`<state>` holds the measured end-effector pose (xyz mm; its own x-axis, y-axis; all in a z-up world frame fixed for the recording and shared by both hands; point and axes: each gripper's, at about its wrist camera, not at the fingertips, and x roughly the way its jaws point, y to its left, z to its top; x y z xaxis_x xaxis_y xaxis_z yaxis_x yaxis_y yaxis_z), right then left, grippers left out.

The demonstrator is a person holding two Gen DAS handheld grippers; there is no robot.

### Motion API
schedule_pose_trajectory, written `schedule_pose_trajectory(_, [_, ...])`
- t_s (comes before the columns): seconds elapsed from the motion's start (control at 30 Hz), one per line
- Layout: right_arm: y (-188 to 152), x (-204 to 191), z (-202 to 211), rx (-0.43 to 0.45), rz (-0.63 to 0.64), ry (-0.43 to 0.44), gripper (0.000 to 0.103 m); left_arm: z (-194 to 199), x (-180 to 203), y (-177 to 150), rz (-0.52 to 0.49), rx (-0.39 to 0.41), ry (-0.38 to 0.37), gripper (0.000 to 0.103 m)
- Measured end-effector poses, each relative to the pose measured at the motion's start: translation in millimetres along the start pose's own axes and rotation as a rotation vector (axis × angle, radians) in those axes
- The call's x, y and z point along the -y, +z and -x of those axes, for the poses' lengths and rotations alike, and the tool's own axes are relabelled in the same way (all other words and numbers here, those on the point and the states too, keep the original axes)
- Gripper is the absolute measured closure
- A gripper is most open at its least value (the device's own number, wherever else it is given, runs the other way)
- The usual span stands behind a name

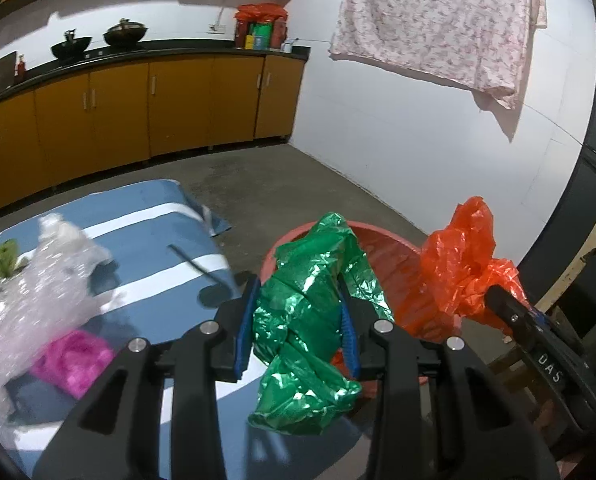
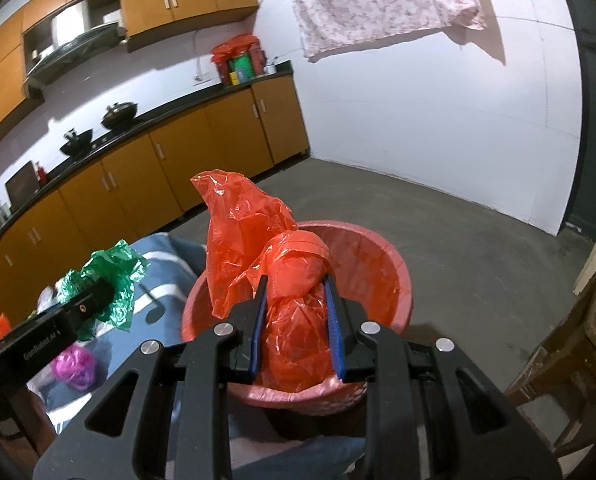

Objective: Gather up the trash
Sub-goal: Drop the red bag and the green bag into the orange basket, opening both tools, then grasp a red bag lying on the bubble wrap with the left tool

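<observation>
My left gripper [image 1: 300, 300] is shut on a crumpled green foil bag [image 1: 310, 320] and holds it at the near left rim of the red basin [image 1: 382, 240]. My right gripper [image 2: 296, 292] is shut on a crumpled orange plastic bag [image 2: 258, 248] and holds it over the red basin [image 2: 378, 252]. The orange bag [image 1: 462, 264] also shows in the left wrist view, and the green bag [image 2: 110, 280] in the right wrist view.
On the blue-and-white striped cloth [image 1: 146, 216] lie clear bubble wrap [image 1: 38, 288], a magenta wad [image 1: 74, 360] and a small green scrap [image 1: 4, 258]. Orange kitchen cabinets [image 1: 138, 108] line the back wall. A wooden chair [image 2: 570, 356] stands at right.
</observation>
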<state>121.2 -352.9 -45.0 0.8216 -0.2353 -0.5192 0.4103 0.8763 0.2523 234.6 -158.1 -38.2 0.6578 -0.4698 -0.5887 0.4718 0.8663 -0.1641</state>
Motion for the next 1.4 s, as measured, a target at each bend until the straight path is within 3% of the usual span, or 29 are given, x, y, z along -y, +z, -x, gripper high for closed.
schedule_pose_trajectory(0.37, [21,11,-24,0.035,-0.07,-0.022,0.076,-51,20,13,-0.006,-0.039,-0.065,0.065])
schedule_pose_trajectory(0.47, [27,13,-33,0.033,-0.09,-0.006,0.07,-62,23,14,0.007,-0.046,-0.068,0.052])
schedule_pose_trajectory(0.5, [28,15,-36,0.029,-0.099,-0.001,0.063,-64,22,14,0.017,-0.05,-0.069,0.048])
schedule_pose_trajectory(0.6, [28,19,-38,0.027,-0.103,0.001,0.056,-69,15,13,0.05,-0.061,-0.073,0.041])
schedule_pose_trajectory(0.8, [19,25,-31,0.027,-0.093,-0.03,0.038,-56,-6,7,0.071,-0.035,-0.014,0.028])
schedule_pose_trajectory(1.03, [2,10,-17,0.035,-0.017,-0.068,0.014,-6,-25,-8,0.053,0.047,0.107,0.016])
schedule_pose_trajectory(1.23, [-4,-20,-5,0.04,0.07,-0.05,0.014,46,-46,-25,0.026,0.116,0.222,0.014])
schedule_pose_trajectory(1.4, [-11,-51,6,0.022,0.117,0.042,0.015,91,-71,-45,0.025,0.166,0.34,0.013])
